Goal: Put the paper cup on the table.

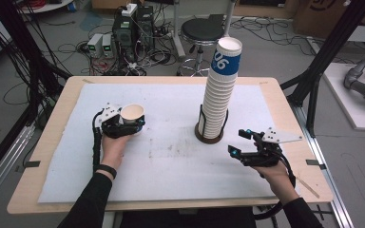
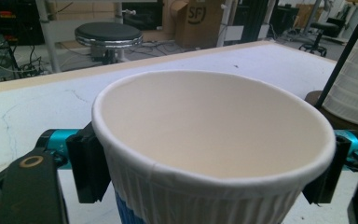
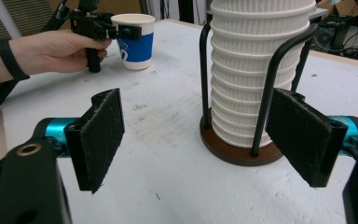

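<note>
Left gripper [image 1: 123, 124] has its jaws clamped on a single paper cup [image 1: 132, 114] just under the rim, cup upright w/ its base on the white mat [image 1: 171, 156] at the bench's left side. Cup's got a blue band [image 3: 131, 52], inside looks empty. Right gripper [image 1: 242, 142] sits well apart on the right, jaws wide open w/ nothing between them, aimed toward the tall cup stack [image 1: 218, 90] in its black wire holder [image 3: 242, 149].
</note>
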Tool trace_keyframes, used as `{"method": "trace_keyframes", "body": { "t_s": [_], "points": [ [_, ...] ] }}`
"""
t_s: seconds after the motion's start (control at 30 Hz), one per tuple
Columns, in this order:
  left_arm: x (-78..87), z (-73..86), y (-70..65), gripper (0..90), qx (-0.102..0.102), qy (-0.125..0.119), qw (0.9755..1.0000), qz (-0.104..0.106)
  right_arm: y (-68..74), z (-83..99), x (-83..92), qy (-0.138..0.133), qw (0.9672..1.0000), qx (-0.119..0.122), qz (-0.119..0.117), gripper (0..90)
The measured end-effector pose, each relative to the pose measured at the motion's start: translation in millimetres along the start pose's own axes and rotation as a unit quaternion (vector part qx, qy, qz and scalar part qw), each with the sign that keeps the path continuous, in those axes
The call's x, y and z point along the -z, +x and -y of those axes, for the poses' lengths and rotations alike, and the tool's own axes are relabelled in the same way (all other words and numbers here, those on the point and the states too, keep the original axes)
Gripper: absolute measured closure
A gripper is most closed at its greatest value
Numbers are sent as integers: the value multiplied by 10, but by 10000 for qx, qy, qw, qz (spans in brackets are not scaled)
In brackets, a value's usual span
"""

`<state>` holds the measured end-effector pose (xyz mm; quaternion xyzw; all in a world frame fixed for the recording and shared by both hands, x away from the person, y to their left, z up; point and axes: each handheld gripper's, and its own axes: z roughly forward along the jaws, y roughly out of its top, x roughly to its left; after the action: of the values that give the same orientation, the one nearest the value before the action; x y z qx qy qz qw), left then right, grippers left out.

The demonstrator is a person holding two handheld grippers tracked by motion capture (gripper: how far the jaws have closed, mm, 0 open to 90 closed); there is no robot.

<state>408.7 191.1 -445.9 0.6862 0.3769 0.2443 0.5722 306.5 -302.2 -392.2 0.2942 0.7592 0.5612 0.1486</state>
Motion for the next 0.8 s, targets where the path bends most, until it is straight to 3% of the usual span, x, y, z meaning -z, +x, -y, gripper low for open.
{"method": "trace_keyframes", "body": {
  "t_s": [0.37, 0.8],
  "points": [
    [52, -8, -6, 177, 34, 208, 9998, -71, 5, -17, -41, 15, 10000, -4, -60, 200],
    [59, 12, -39, 158, 8, 393, 9992, -1, 2, -35, -85, 9, 9999, 26, -100, 200]
  ]
}}
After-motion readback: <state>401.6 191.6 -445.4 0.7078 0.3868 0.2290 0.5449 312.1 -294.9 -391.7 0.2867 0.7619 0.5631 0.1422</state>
